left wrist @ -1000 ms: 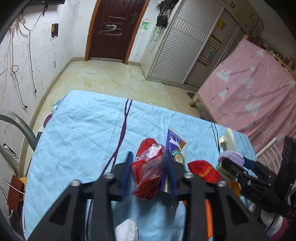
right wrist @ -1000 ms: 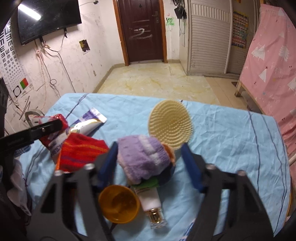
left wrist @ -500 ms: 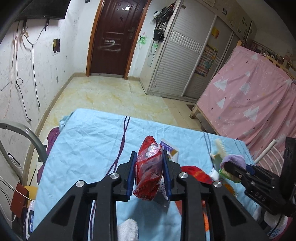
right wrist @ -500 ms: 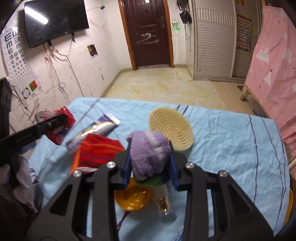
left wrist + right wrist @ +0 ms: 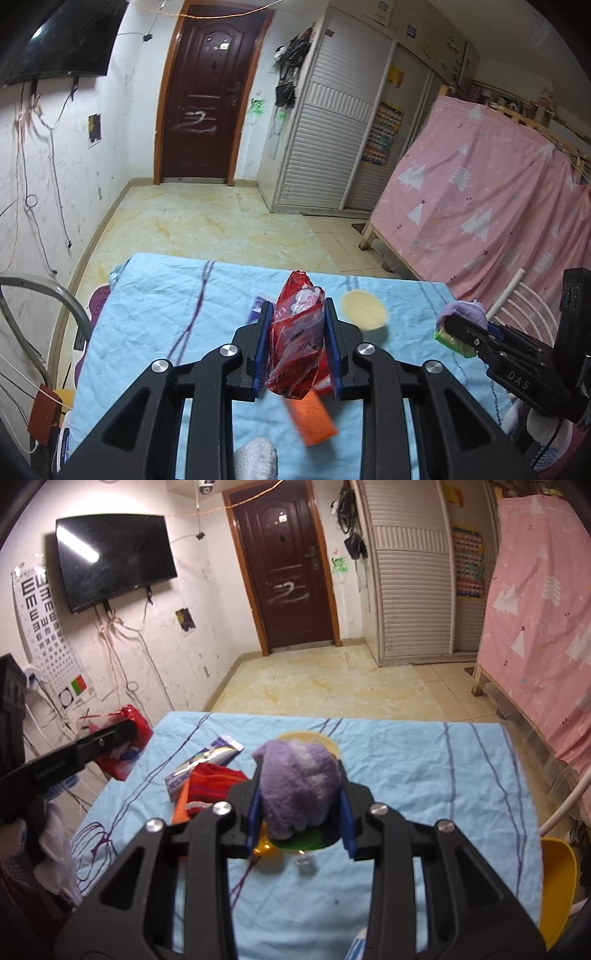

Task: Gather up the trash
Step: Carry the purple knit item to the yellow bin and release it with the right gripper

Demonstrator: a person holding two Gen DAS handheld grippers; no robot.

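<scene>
My left gripper (image 5: 297, 314) is shut on a crumpled red plastic wrapper (image 5: 295, 343) and holds it above the light blue tablecloth (image 5: 155, 314). In the right wrist view the same wrapper (image 5: 131, 747) hangs at the far left under the left gripper (image 5: 123, 734). My right gripper (image 5: 299, 786) is shut on a purple knitted cloth (image 5: 295, 779), with a green piece (image 5: 306, 840) underneath it, lifted clear of the cloth-covered table (image 5: 424, 775). In the left wrist view the right gripper (image 5: 452, 325) holds that purple cloth (image 5: 463, 308) at the right.
On the table lie a cream round brush (image 5: 364, 310), a toothpaste tube (image 5: 203, 760), a red striped cloth (image 5: 214, 782), an orange cup (image 5: 267, 849) and a small bottle (image 5: 304, 862). A yellow container (image 5: 557, 878) sits at the right edge. A pink-draped bed (image 5: 498, 206) stands to the right.
The right gripper closed on the purple cloth, which it had stood open around. Both grippers rose from the table with their loads, and the table items now sit lower in view.
</scene>
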